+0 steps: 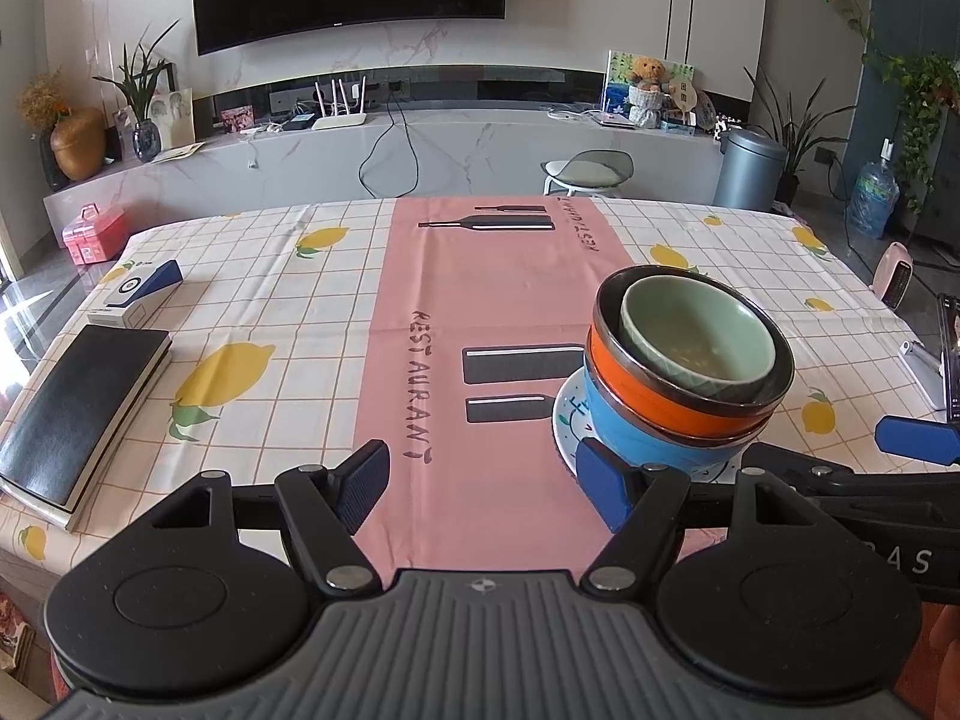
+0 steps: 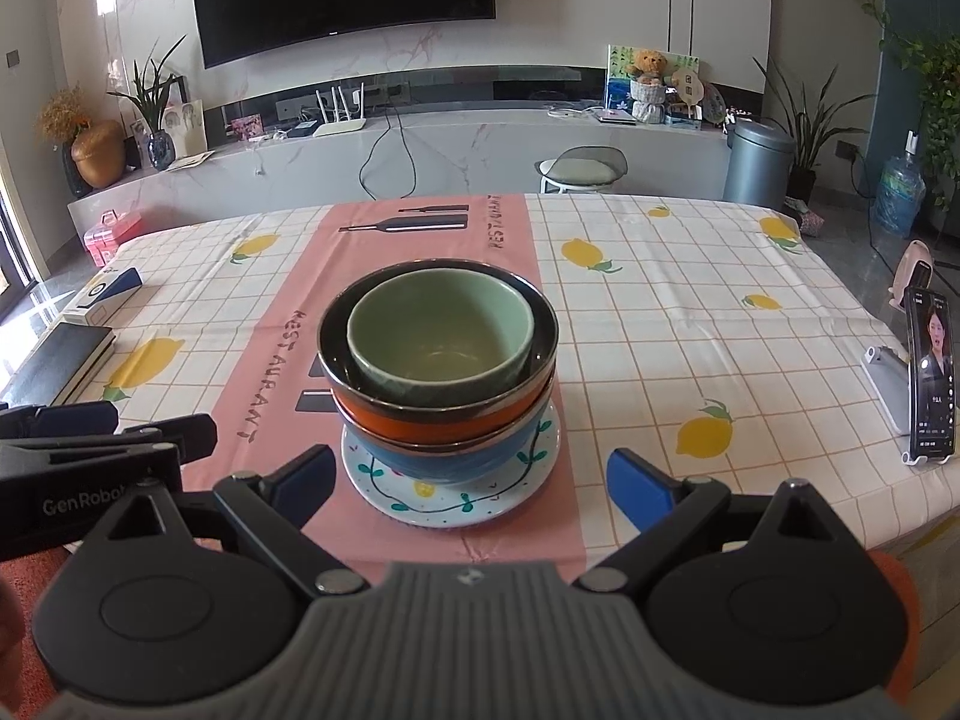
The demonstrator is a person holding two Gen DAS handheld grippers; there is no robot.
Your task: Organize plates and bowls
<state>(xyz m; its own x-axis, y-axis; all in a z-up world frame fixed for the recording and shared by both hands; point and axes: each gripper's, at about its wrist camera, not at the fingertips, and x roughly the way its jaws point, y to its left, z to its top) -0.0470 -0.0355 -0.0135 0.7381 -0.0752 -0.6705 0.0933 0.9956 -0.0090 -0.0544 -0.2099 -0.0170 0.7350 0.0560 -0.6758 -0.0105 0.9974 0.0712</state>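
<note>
A stack stands on the pink table runner (image 2: 420, 228): a white patterned plate (image 2: 444, 501) at the bottom, a blue bowl (image 2: 456, 456) on it, an orange bowl (image 2: 420, 420) with a dark rim in that, and a pale green bowl (image 2: 441, 339) on top. In the left wrist view the stack shows at the right, with the green bowl (image 1: 699, 336), orange bowl (image 1: 654, 399), blue bowl (image 1: 636, 438) and plate (image 1: 567, 426). My left gripper (image 1: 486, 483) is open and empty, left of the stack. My right gripper (image 2: 471, 480) is open and empty, just in front of the stack.
A black book (image 1: 78, 414) and a white and blue box (image 1: 135, 294) lie at the table's left. A phone on a stand (image 2: 929, 378) is at the right edge. The lemon-print cloth (image 2: 690, 312) covers the table. A stool (image 2: 582, 171) stands beyond the far edge.
</note>
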